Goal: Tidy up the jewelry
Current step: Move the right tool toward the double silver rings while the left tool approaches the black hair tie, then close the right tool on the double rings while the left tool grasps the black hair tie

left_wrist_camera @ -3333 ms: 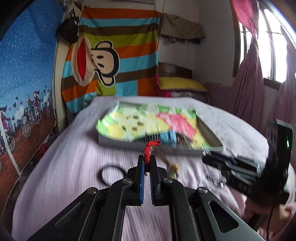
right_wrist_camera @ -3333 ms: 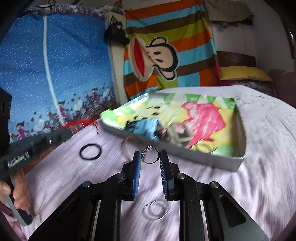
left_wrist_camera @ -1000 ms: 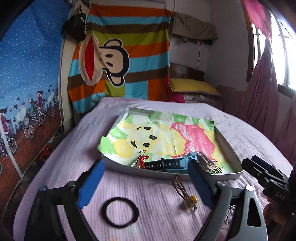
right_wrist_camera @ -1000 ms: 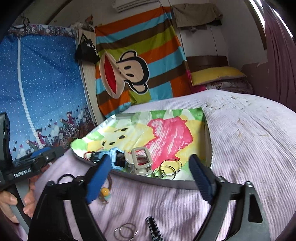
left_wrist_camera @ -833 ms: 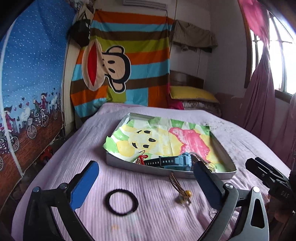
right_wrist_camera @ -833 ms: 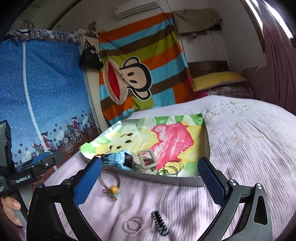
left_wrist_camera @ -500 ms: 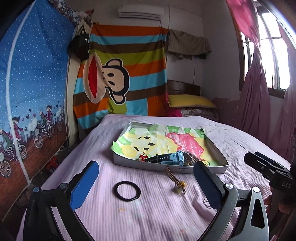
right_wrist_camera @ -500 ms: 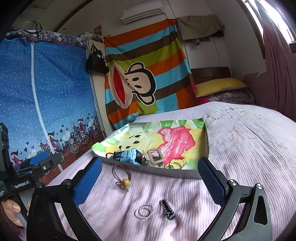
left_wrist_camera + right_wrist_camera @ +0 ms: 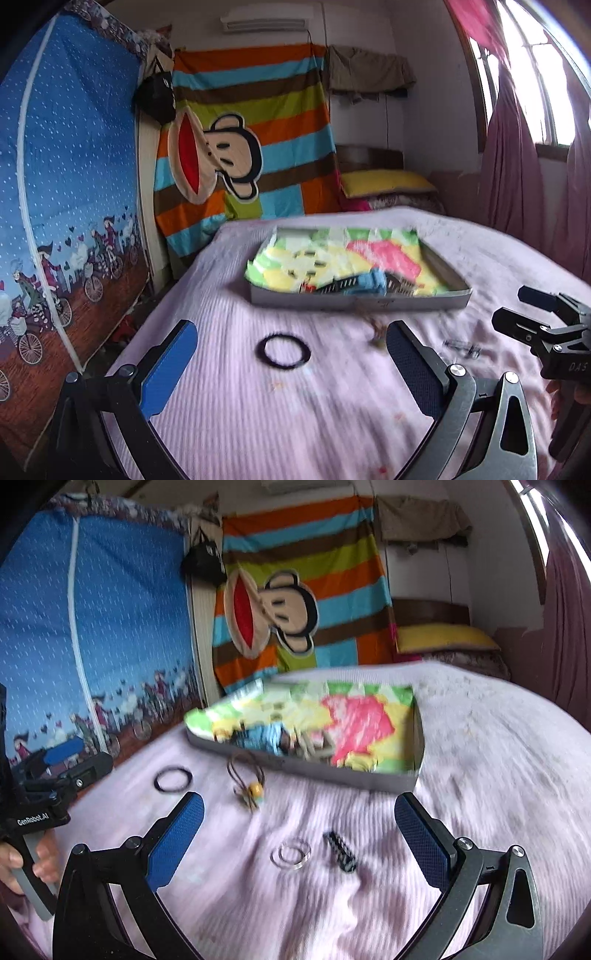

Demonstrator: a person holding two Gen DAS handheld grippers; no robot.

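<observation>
Both grippers, left point(image 9: 291, 363) and right point(image 9: 299, 829), spread wide, empty. Right: drop over clear rings point(image 9: 290, 853) (blurred, probably paired), pinch, carry to shallow grey tray point(image 9: 369, 777).

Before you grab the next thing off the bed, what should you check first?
1. Left gripper open, empty: ok.
2. Right gripper open, empty: ok.
3. Black ring-shaped hair band lies loose on the pink bedspread, between the left fingers: ok.
4. Clear thin rings and black ribbed clip lie apart: ok.
5. Shallow grey box with the cartoon lining has free room: ok.
6. Picture sharp enough to aim: not ok, blurred.
</observation>
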